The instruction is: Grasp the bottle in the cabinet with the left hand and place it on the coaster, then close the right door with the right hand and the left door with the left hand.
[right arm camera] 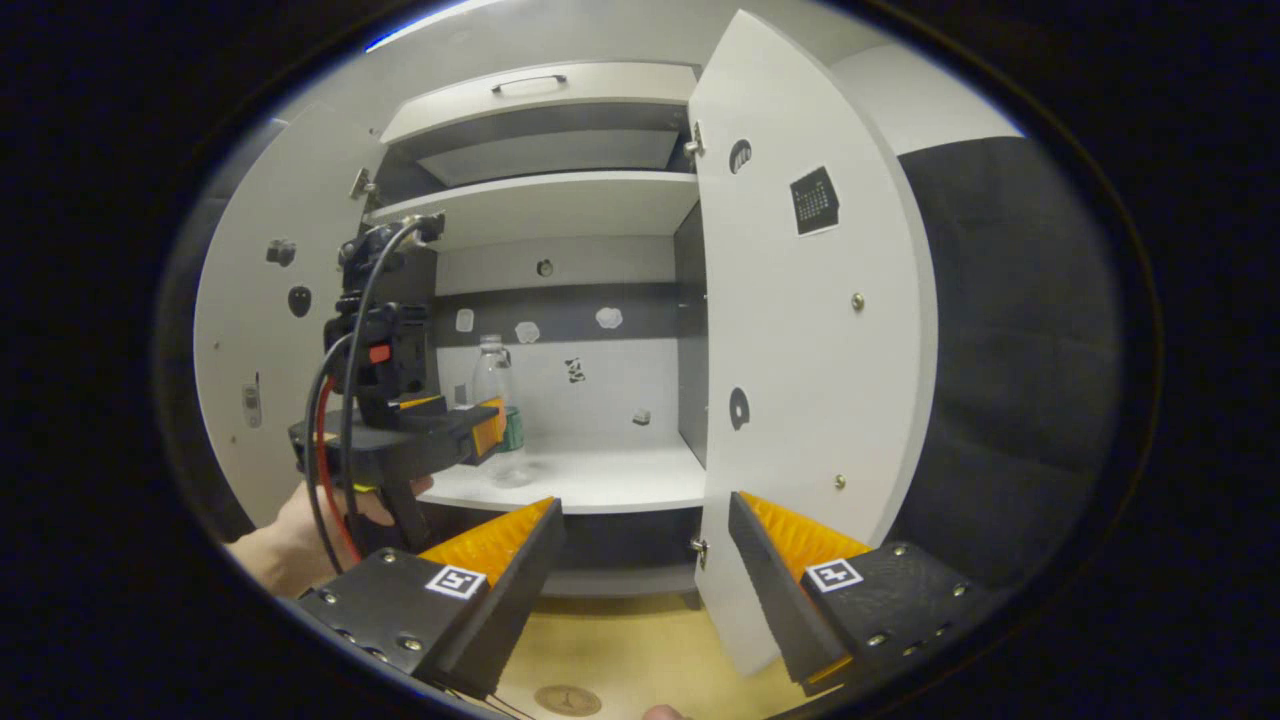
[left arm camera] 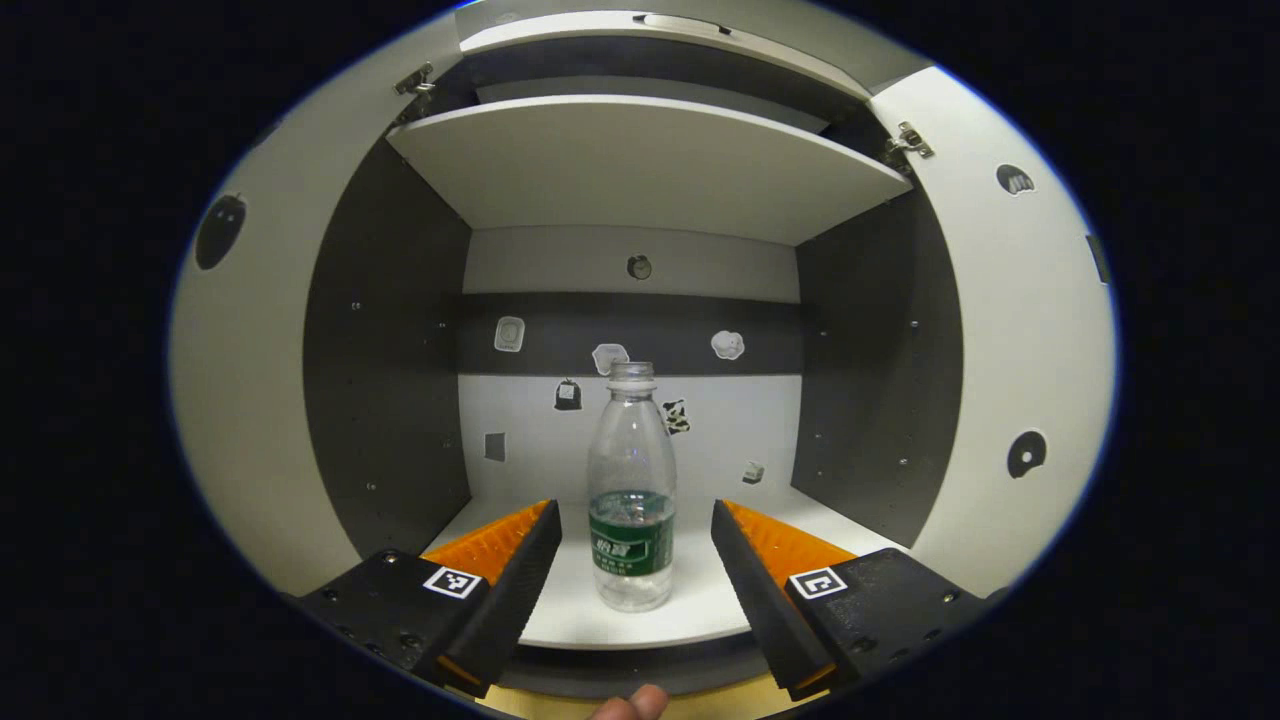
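A clear plastic bottle [left arm camera: 631,490] with a green label and no cap stands upright on the white cabinet shelf [left arm camera: 690,610]. My left gripper [left arm camera: 632,515] is open, its fingers on either side of the bottle and apart from it. In the right gripper view the bottle [right arm camera: 497,405] shows behind the left gripper [right arm camera: 480,425], held by a hand. My right gripper [right arm camera: 645,510] is open and holds nothing, low in front of the cabinet. The open right door [right arm camera: 810,330] stands just ahead of it. A round coaster [right arm camera: 567,699] lies on the wooden table below.
The open left door [left arm camera: 250,380] and right door [left arm camera: 1020,330] flank the cabinet. An upper shelf [left arm camera: 640,160] hangs above the bottle. Small stickers dot the back wall [left arm camera: 620,420]. A fingertip [left arm camera: 630,705] shows at the bottom edge.
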{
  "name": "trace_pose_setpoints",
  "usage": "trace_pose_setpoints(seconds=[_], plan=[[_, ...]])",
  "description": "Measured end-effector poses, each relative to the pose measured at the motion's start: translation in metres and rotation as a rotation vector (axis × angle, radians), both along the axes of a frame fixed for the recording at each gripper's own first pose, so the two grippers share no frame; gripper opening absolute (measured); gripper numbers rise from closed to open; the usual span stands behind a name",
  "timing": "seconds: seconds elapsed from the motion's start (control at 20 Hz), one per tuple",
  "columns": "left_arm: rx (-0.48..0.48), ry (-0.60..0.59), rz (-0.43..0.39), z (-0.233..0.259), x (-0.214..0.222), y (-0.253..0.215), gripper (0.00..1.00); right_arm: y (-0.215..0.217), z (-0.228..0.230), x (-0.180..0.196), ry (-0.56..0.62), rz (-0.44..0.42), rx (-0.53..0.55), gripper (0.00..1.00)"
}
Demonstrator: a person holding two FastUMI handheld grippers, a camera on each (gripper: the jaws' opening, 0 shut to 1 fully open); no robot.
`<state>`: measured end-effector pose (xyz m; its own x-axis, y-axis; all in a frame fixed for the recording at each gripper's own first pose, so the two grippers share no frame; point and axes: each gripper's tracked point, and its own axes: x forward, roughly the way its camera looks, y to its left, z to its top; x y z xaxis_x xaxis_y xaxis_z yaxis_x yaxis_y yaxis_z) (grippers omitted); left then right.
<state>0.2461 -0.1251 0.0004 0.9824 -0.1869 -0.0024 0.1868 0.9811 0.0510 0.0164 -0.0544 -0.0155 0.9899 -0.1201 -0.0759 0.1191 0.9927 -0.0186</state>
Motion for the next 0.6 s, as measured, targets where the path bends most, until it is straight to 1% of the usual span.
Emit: trace_pose_setpoints(seconds=[0.2,0.3,0.35,0.4,0.45,0.5,0.55,0.6], plan=[[-0.006,0.003,0.016,-0.001,0.04,0.0,0.96,-0.003,-0.003,0.003,0.015,-0.008,0.001,1.0],[-0.017,0.027,0.016,-0.009,0.056,-0.004,0.96,-0.003,-0.005,0.002,0.026,-0.01,-0.001,1.0],[-0.019,0.04,0.021,-0.013,0.062,-0.004,0.96,-0.005,-0.007,0.002,0.032,-0.014,-0.004,1.0],[-0.018,0.048,0.022,-0.016,0.067,-0.005,0.96,-0.006,-0.009,0.001,0.039,-0.016,-0.007,0.97],[-0.017,0.054,0.031,-0.018,0.07,-0.003,0.96,-0.007,-0.01,0.0,0.042,-0.017,-0.01,0.97],[-0.018,0.061,0.018,-0.019,0.071,-0.006,0.95,-0.009,-0.01,-0.001,0.044,-0.022,-0.014,1.0],[-0.022,0.066,0.005,-0.017,0.067,-0.009,0.92,-0.01,-0.011,-0.001,0.046,-0.024,-0.016,1.0],[-0.022,0.066,0.015,-0.018,0.068,-0.008,0.82,-0.011,-0.012,-0.002,0.047,-0.028,-0.013,1.0]])
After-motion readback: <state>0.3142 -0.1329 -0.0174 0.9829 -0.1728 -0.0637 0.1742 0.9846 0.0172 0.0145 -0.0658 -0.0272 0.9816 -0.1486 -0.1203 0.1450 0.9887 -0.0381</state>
